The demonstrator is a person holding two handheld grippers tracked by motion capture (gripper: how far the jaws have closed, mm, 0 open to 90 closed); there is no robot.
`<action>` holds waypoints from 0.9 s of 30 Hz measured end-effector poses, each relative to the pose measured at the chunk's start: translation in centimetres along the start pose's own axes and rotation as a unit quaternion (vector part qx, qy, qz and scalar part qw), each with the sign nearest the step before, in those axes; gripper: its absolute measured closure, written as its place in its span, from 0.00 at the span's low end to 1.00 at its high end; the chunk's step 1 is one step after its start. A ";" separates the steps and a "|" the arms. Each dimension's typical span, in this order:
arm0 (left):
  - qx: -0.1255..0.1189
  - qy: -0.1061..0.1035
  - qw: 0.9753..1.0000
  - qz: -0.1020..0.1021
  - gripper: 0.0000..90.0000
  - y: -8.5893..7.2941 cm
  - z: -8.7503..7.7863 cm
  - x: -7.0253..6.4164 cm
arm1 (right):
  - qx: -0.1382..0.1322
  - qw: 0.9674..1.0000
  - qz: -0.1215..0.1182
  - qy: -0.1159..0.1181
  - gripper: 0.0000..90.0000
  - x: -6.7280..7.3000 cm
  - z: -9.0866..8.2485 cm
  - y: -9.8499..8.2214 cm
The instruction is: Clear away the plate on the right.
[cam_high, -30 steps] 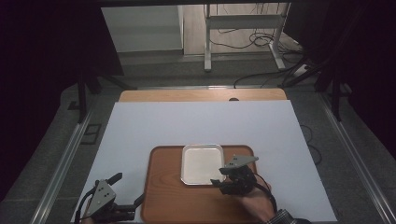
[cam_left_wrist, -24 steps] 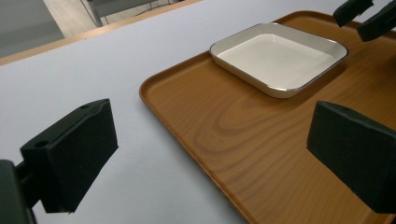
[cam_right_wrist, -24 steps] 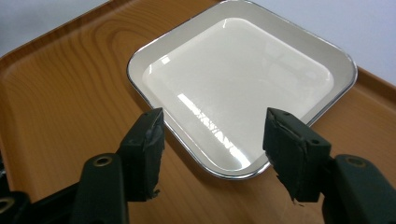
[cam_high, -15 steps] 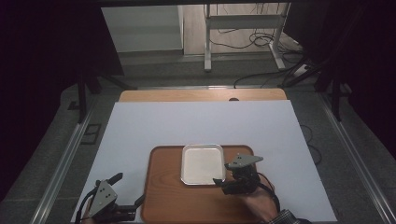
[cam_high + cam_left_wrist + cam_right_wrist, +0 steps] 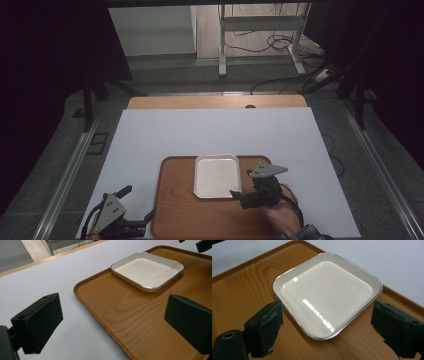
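Hovering at the lower right of the high view, the right gripper (image 5: 239,196) is held with jaws wide apart, straddling the near corner of the white square dish (image 5: 217,175); nothing is gripped. In the right gripper view the dish (image 5: 327,293) is seen empty and glossy, and contact between jaws and rim cannot be confirmed. The dish sits at the upper middle of the wooden tray (image 5: 215,220), which rests on the white sheet (image 5: 210,132) covering the worktop. The left gripper (image 5: 135,227) is parked at the lower left of the frame, jaws open, astride the tray's left edge (image 5: 100,312).

Risks, as judged:
- Corner grasp on a sloped, glazed rim: slip or twist is likely when closed.
- Dish may be pushed across the smooth tray instead of being gripped.
- Tray is unheld, so it may be shifted too.

No brands, labels or writing can be read.
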State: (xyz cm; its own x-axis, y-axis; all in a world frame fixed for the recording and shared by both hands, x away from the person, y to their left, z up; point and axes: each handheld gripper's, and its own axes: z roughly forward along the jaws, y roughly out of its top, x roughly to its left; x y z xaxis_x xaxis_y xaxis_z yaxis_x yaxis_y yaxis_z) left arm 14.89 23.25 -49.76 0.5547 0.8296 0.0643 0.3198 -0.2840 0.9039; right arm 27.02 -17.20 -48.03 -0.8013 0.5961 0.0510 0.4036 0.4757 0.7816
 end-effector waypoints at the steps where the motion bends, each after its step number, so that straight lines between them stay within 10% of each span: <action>1: 0.000 -0.001 1.000 -0.001 0.02 0.0 0.0 0.0 | -0.003 1.000 -0.001 0.000 0.10 0.0 -0.1 0.0; 27: 0.003 0.000 1.000 0.000 0.01 -0.1 -0.1 -0.1 | -0.026 1.000 0.002 0.001 0.00 -0.1 -2.4 -0.4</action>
State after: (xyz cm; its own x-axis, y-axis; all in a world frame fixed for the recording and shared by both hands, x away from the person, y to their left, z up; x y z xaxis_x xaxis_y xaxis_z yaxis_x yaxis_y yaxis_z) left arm 14.75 23.28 -49.77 0.5551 0.8293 0.0642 0.3247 -0.2871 0.9012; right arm 25.87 -19.05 -46.89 -0.8007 0.5965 0.0542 0.3821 0.4391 0.8131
